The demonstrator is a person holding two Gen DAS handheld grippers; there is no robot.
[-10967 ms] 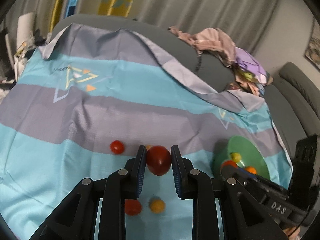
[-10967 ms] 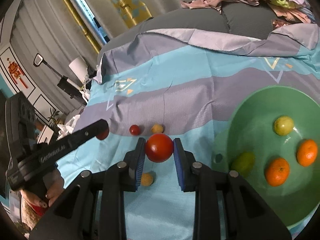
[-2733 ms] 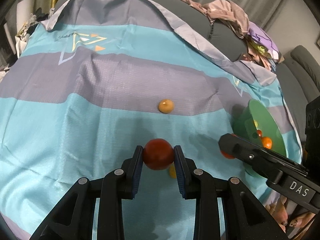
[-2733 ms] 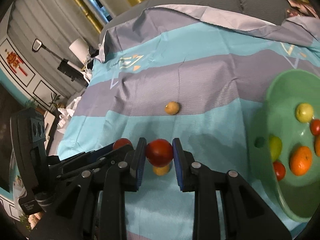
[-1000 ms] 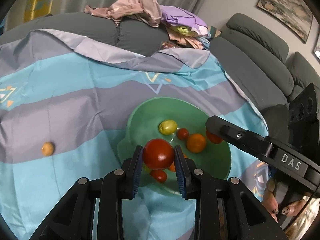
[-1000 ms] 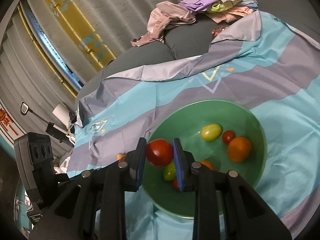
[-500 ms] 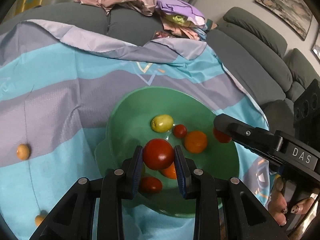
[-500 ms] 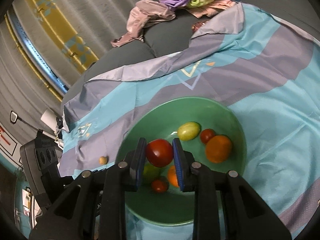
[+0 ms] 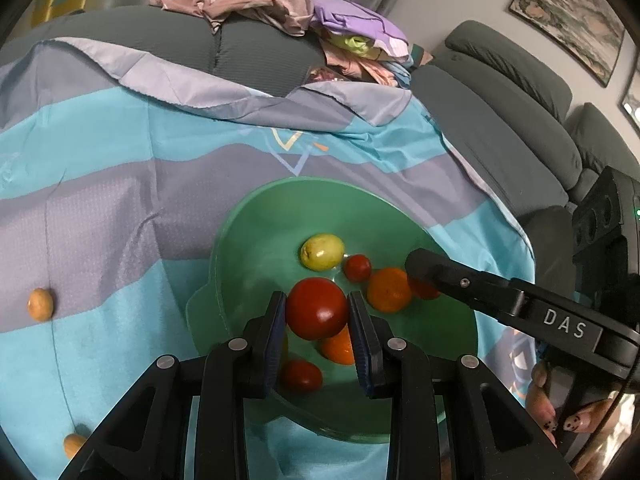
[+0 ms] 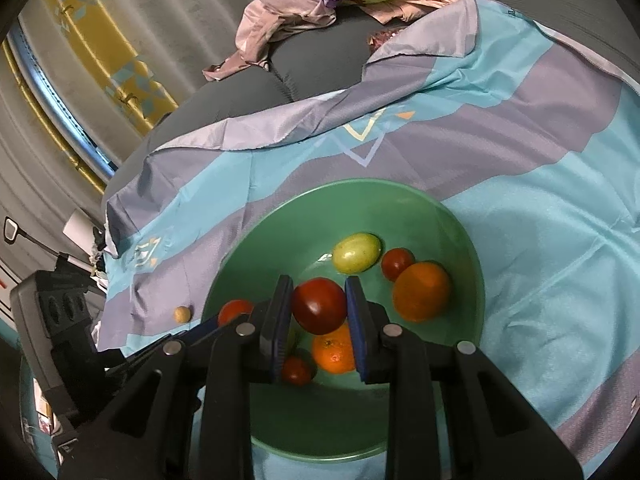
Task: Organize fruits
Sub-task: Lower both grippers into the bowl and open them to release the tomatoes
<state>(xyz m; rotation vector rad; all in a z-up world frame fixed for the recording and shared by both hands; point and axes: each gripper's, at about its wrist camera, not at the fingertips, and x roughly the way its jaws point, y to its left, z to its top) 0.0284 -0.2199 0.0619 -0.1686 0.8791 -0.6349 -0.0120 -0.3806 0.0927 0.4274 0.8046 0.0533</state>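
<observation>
Most of the fruit is already gathered, by the look of it: the green bowl (image 9: 256, 216) sits on the striped cloth (image 9: 100, 200) and holds a yellow-green fruit (image 9: 322, 252), a small red tomato (image 9: 357, 267), two oranges (image 9: 389, 289) and another red tomato (image 9: 301, 374) near its front wall. Both tools hang over the bowl, each clamped on a fruit not yet released. The left tool (image 9: 317, 320) grips a large red tomato (image 9: 317, 309) between its blue pads, above the bowl's middle. The right tool (image 10: 319, 316) pinches its own red tomato (image 10: 319, 310) in the same way, also above the bowl's inside. What is left, as far as can be judged, is to let these two go into the bowl and then fetch the two small tan fruits (image 9: 40, 304) lying on the cloth well apart from the bowl, off to its left in the left wrist view.
</observation>
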